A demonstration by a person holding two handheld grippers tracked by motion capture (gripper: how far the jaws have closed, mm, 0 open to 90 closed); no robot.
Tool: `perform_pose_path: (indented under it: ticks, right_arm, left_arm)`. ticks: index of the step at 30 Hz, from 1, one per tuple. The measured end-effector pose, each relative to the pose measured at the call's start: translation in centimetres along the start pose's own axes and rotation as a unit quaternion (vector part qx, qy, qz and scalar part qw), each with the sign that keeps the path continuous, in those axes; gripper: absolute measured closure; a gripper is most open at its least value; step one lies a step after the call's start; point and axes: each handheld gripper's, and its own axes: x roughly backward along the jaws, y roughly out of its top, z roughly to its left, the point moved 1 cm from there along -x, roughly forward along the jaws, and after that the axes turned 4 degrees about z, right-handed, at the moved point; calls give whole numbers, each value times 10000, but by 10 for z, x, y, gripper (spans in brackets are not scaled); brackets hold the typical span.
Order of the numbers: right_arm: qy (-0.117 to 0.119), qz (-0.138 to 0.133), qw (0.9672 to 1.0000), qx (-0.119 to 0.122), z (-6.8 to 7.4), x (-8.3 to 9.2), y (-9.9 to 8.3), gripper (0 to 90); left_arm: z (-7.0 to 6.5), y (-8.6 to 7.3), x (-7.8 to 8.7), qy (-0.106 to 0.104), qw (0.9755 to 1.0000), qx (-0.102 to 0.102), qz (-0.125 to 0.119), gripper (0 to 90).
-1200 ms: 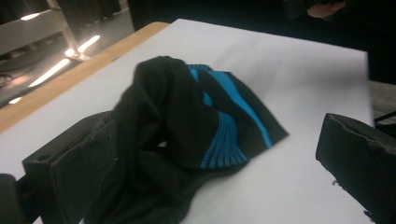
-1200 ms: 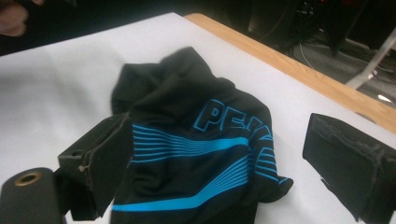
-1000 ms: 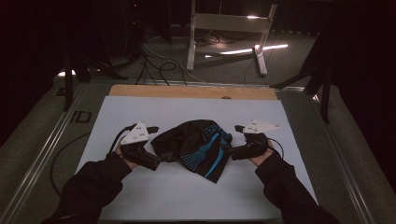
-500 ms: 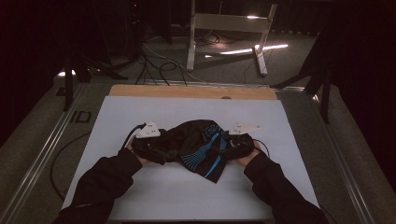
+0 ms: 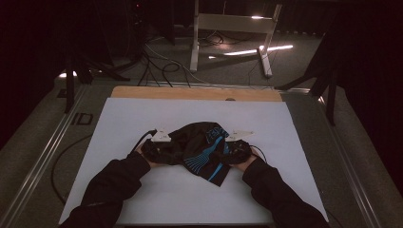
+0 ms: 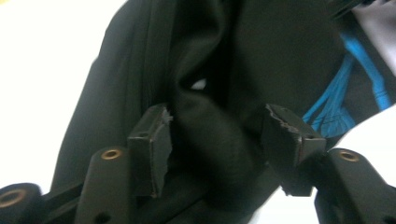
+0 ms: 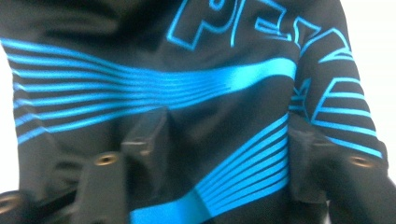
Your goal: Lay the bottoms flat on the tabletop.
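Note:
A crumpled black garment point(image 5: 202, 147) with bright blue stripes and lettering lies in the middle of the white table point(image 5: 142, 114). My left gripper point(image 5: 167, 152) is pushed into its left edge and my right gripper point(image 5: 232, 150) into its right edge. In the left gripper view a fold of plain black cloth point(image 6: 210, 140) bulges between the jaws of the left gripper point(image 6: 217, 135), which have just been closing. In the right gripper view the right gripper point(image 7: 224, 140) has blue-striped cloth point(image 7: 243, 158) across its gap, and its jaws have also just been closing. A gap still stands between each pair of pads.
A wooden strip point(image 5: 190, 93) edges the far side of the table. Beyond it, cables point(image 5: 157, 61) lie on the dark floor beside a metal frame point(image 5: 228, 28). A metal rail point(image 5: 43, 156) runs along the table's left. White surface lies open all around the garment.
Both hands came inward and down from beside the garment onto its left and right edges. The grey plates of both grippers now sit against the cloth.

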Motion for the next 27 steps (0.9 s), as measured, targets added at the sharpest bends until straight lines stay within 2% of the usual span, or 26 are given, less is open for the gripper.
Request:
perform_pose_path:
  ticks: [2, 4, 6, 7, 9, 11, 15, 20, 27]
  right_arm:
    - [-85, 71, 9999, 71, 1, -1, -1, 520]
    - [-124, 119, 9998, 74, 1, -1, -2, 627]
    - [-173, 176, 9996, 129, 0, -1, -2, 777]
    - [-173, 176, 9996, 129, 0, -1, -2, 777]
    - [-191, 177, 9995, 166, 0, 2, 0, 859]
    - [-235, 171, 9993, 217, 0, 7, 3, 863]
    - [-312, -65, 9993, 215, -5, 19, 8, 864]
    - [-455, -451, 9979, 111, -18, 45, 18, 867]
    - [-628, -776, 9950, 56, -29, 78, 26, 868]
  left_arm:
    - [0, -2, -5, 111, 9998, -4, 139, 564]
    - [1, -2, -8, 75, 9999, -2, 108, 687]
    - [0, -1, -8, 30, 10000, 8, 54, 803]
    - [0, -1, -8, 30, 10000, 8, 54, 822]
    - [1, 2, -4, 28, 10000, 13, -29, 836]
    - [3, 3, 1, 66, 9999, 36, -89, 839]
    - [7, 6, 16, 107, 9996, 78, -240, 843]
    - [13, 8, 41, 254, 9986, 111, -457, 848]
    - [20, 7, 80, 516, 9960, 134, -714, 847]
